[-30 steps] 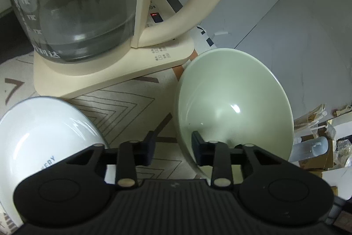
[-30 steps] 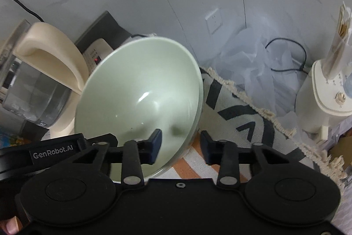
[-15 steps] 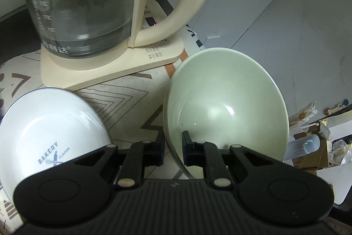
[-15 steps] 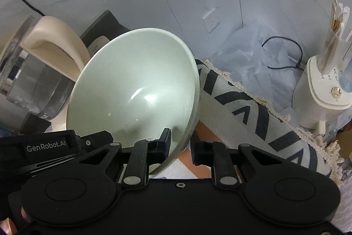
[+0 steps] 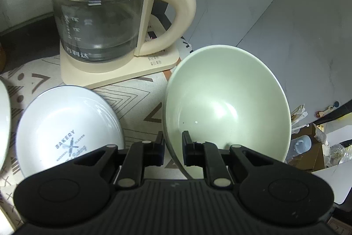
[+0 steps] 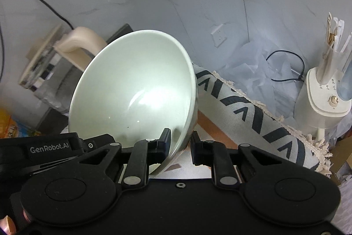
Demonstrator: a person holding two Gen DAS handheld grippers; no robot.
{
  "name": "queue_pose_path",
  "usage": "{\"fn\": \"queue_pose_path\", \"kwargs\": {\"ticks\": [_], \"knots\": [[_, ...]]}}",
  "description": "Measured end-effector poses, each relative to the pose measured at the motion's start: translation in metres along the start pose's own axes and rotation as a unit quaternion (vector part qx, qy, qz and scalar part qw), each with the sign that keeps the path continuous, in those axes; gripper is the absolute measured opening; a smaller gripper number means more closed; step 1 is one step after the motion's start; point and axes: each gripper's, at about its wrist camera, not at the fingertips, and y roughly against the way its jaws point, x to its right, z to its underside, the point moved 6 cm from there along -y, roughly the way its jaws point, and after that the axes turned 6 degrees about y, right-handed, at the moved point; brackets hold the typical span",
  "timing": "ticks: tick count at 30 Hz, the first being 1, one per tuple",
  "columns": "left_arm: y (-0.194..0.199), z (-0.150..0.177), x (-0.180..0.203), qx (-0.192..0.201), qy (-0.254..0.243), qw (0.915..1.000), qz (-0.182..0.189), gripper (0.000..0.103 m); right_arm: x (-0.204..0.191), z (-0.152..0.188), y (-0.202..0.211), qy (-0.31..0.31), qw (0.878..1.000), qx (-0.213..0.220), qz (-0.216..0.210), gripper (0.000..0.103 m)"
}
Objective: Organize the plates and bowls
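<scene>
On the white plate (image 5: 66, 124) at your lower left you can read "BAKERY" in grey capitals above a crossed whisk-and-rolling-pin mark, with "FLAVOR" to its right; the smaller words around it and the script line below are too small to make out. On the glass kettle (image 5: 99, 25) there's white Chinese lettering, "万利达", low on the glass, and a column of level marks above it, too blurred to read. The print on the kettle base (image 5: 154, 61) is unreadable. In your right view, the black gripper body (image 6: 49, 148) at the left reads "GenRobot.AI".
</scene>
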Motion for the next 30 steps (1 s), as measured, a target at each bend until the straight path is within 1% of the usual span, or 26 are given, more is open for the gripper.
{"fn": "queue_pose_path", "kwargs": {"ticks": [17, 23, 30], "knots": [[0.062, 0.023, 0.012, 0.028, -0.015, 0.9994, 0.011, 0.015, -0.007, 0.006, 0.05, 0.021, 0.999, 0.035, -0.024, 0.019], [0.076, 0.032, 0.005, 0.031, -0.005, 0.9994, 0.013, 0.015, -0.013, 0.015, 0.064, 0.033, 0.998, 0.038, -0.033, 0.019], [0.092, 0.049, -0.009, 0.031, 0.007, 0.9995, 0.008, 0.015, -0.02, 0.029, 0.078, 0.05, 0.997, 0.037, -0.045, 0.019]]}}
